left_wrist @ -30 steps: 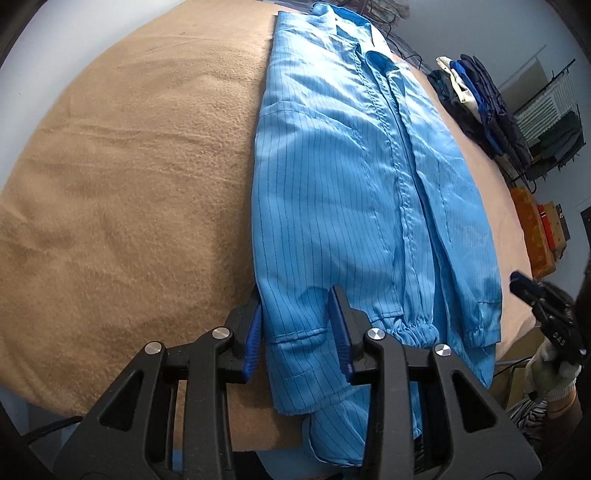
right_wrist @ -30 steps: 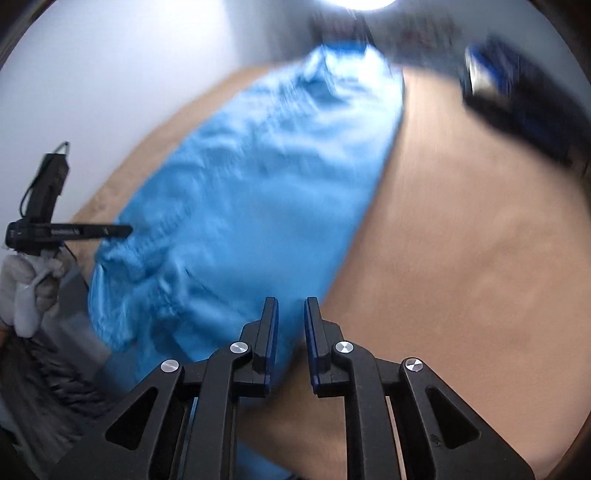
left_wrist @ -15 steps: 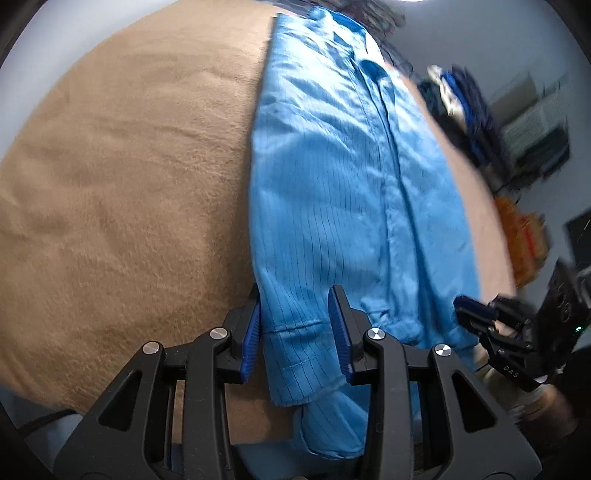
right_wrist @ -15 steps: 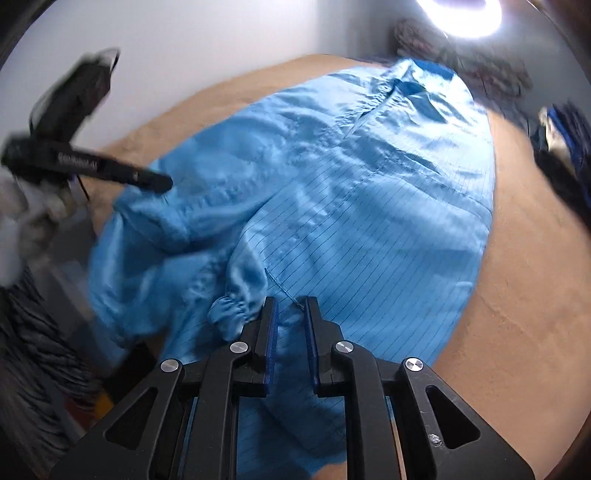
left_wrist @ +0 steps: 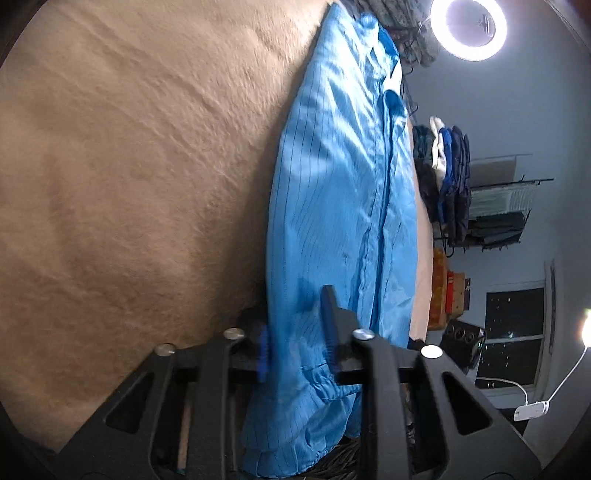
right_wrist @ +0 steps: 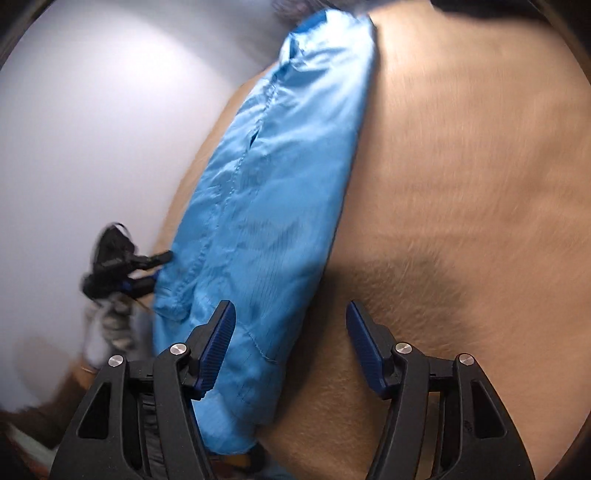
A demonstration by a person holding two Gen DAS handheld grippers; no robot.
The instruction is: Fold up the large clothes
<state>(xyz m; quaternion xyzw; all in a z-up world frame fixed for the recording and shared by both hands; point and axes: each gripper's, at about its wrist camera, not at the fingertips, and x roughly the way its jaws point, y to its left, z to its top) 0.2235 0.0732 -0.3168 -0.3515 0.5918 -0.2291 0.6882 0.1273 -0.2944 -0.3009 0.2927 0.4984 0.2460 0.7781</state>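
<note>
Along the near edge of the tan fleece blanket (left_wrist: 122, 192), the blue garment (left_wrist: 332, 206) lay lengthwise, its hem hanging over that edge and its collar toward the far edge. The left gripper (left_wrist: 295, 332) had its jaws apart with garment fabric between them; whether the pads pinched the cloth could not be determined. The right gripper (right_wrist: 288, 343) stood wide open, its left pad over the garment's side edge and its right pad over bare blanket. Beyond the blanket's right edge in the left wrist view stood a pile of dark clothes (left_wrist: 443, 184), a wire rack (left_wrist: 506, 210), a ring light (left_wrist: 469, 27) and a white desk lamp (left_wrist: 532, 410). The blanket was a napped, matte pile with shallow ripples. The garment was a thin, glossy weave with fine dark pinstripes, a stitched front placket and a gathered cuff. The pads were ribbed blue inserts on black angular fingers.
</note>
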